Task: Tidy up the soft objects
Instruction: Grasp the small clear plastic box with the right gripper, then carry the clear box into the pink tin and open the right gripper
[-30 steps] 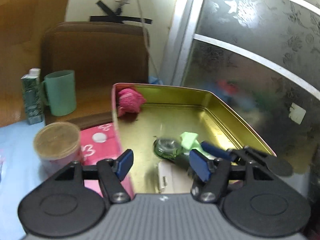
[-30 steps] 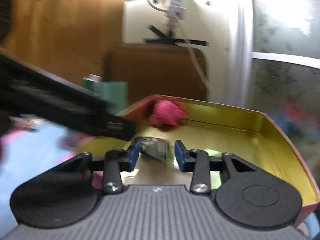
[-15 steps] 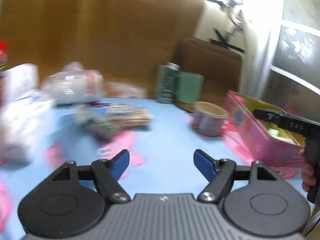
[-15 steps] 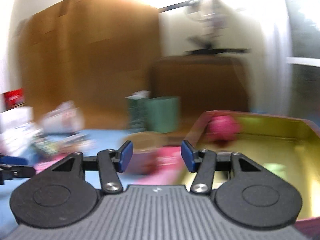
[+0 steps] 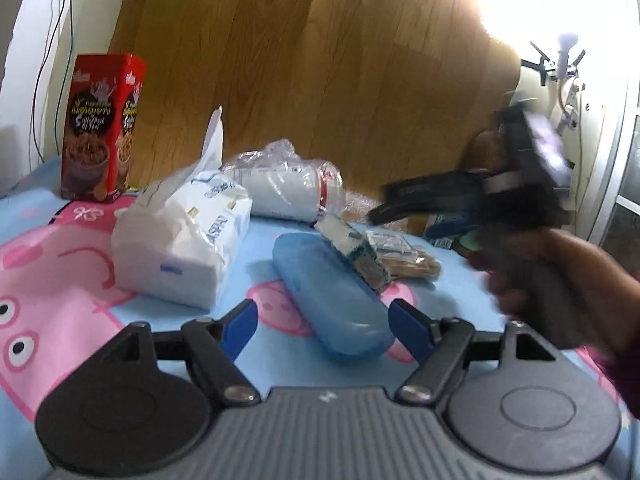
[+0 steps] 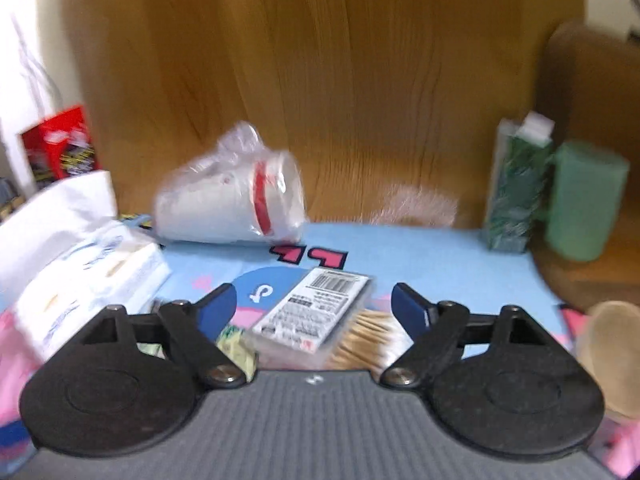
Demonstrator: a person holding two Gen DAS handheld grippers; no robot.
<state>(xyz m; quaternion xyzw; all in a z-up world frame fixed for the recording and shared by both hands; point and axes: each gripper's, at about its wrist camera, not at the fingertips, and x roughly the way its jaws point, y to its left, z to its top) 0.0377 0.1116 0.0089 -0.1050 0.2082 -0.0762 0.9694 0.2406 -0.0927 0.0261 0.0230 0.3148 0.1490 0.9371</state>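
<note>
Both grippers have swung away from the gold tin, which filled their views a second ago; they now face the cluttered blue cartoon cloth [image 5: 280,364] in front of the wooden panel [image 5: 320,80].

The left gripper [image 5: 320,330] has its jaws spread wide with nothing between them. Just beyond the gap, reaching toward the right fingertip, lies a blue plastic case [image 5: 328,296]. Past it, a small green-and-white packet [image 5: 356,252] leans on the case's far edge, with a clear pack of wooden sticks [image 5: 404,258] beside it. Ahead and left of the left jaw sits a soft white tissue pack [image 5: 180,240]; behind that lies a bagged stack of white cups [image 5: 288,188] on its side, and farthest left stands a red box [image 5: 100,128]. To the right, blurred, the person's hand holds the other tool.

The right gripper [image 6: 312,306] is likewise wide open and empty. Between and just past its jaws lies a barcoded clear pack [image 6: 316,312] over wooden sticks. Left of the left jaw is the tissue pack [image 6: 80,260]. Farther ahead lie the bagged cups [image 6: 236,200]. Far right stand a green carton [image 6: 516,184] and a green mug [image 6: 584,204].
</note>
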